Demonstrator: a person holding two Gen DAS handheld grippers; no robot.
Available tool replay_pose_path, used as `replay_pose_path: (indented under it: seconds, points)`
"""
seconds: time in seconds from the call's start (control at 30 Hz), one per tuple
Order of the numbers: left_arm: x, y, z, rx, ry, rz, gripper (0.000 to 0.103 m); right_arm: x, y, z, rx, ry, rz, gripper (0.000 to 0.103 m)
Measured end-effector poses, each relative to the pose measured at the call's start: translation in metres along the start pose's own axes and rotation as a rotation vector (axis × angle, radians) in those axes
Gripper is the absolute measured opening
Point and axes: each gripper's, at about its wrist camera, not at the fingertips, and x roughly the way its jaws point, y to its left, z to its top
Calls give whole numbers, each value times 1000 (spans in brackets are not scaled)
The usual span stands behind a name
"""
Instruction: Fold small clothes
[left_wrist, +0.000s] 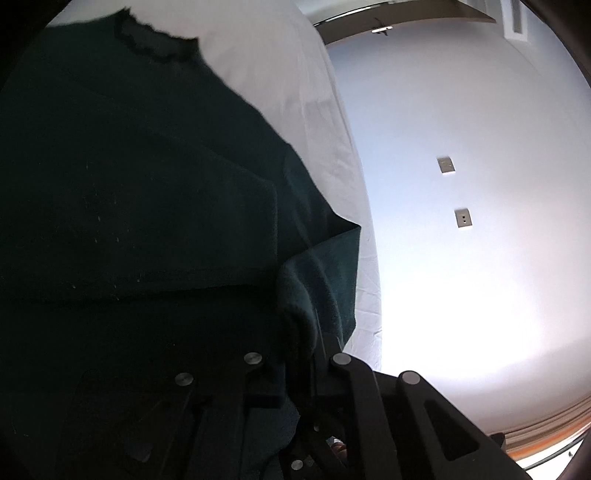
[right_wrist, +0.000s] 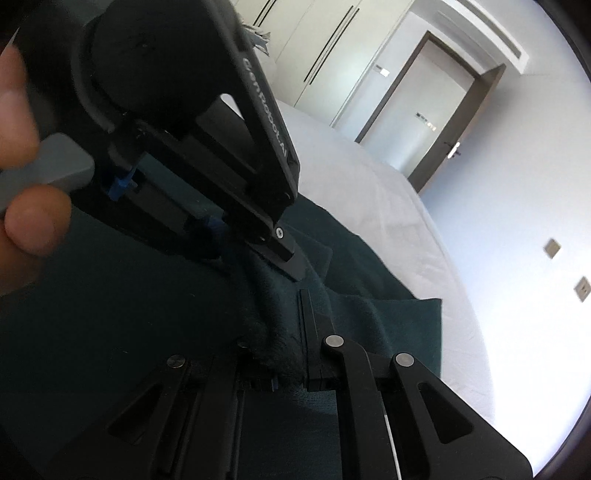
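The dark green garment (left_wrist: 147, 206) lay spread on the white bed (left_wrist: 295, 92) — its edge bunched up. The left hand-held gripper (left_wrist: 306, 343) pinched that fold; the right hand-held gripper (right_wrist: 284, 354) clamped the same cloth just beside it.

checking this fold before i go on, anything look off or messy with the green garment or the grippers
Nothing damaged or spilled. The green garment lies on the white bed, and both grippers pinch a bunched ridge of it: left gripper, right gripper. The one oddity is how close they are: the left gripper nearly touches the right's fingers.
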Motion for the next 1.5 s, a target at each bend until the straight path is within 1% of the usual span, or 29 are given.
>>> replay_pose_path:
  seconds: [0.1, 0.13, 0.2, 0.27, 0.4, 0.5, 0.6, 0.63, 0.67, 0.7, 0.73, 0.77, 0.83, 0.9, 0.93, 0.97, 1.03, 1.1, 1.13, 1.23, 1.33, 1.5]
  points:
    - [-13, -6, 6, 37, -19, 23, 7, -5, -10, -2, 19, -4, 42, 11]
    - [-18, -7, 9, 43, -26, 30, 7, -10, -16, -5, 49, -3, 79, 12]
    - [-35, -5, 16, 64, -41, 48, 7, -20, -34, -9, 140, 4, 151, 14]
    - [-51, -5, 25, 93, -58, 86, 7, -26, -63, -20, 288, 17, 249, 14]
    - [-77, 3, 42, 140, -76, 194, 7, -28, -116, -47, 503, 35, 321, 14]
    - [-93, 20, 56, 120, -94, 242, 7, -15, -149, -68, 601, 61, 345, 14]
    - [-102, 38, 65, 94, -99, 271, 7, -2, -172, -94, 697, 77, 385, 15]
    - [-103, 44, 67, 88, -99, 278, 7, 3, -178, -101, 724, 80, 396, 19]
    - [-104, 48, 67, 83, -96, 281, 7, 10, -183, -101, 744, 80, 405, 28]
    - [-104, 52, 69, 78, -96, 282, 7, 12, -192, -101, 767, 77, 415, 35]
    - [-105, 54, 69, 73, -96, 280, 7, 14, -198, -105, 802, 67, 434, 54]
    - [-106, 56, 70, 69, -98, 276, 7, 14, -195, -107, 833, 52, 447, 65]
    - [-111, 60, 71, 71, -105, 284, 7, 18, -204, -110, 884, 27, 468, 65]
    - [-112, 54, 75, 76, -116, 300, 7, 23, -214, -103, 917, 28, 491, 65]
    - [-119, 58, 78, 77, -121, 301, 7, 22, -221, -109, 945, 29, 509, 65]
    - [-120, 58, 81, 76, -127, 303, 7, 24, -219, -100, 965, 33, 521, 65]
    - [-128, 65, 85, 69, -138, 303, 7, 27, -229, -104, 1009, 36, 540, 65]
    - [-127, 72, 85, 60, -126, 315, 7, 37, -240, -106, 1055, 40, 555, 65]
    - [-126, 75, 85, 59, -119, 325, 7, 34, -240, -113, 1074, 40, 570, 65]
    - [-124, 86, 84, 43, -113, 333, 7, 49, -256, -111, 1127, 54, 602, 65]
    - [-124, 95, 82, 38, -111, 340, 7, 68, -267, -100, 1143, 80, 623, 65]
    - [-122, 99, 81, 56, -108, 351, 7, 98, -278, -83, 1152, 120, 664, 64]
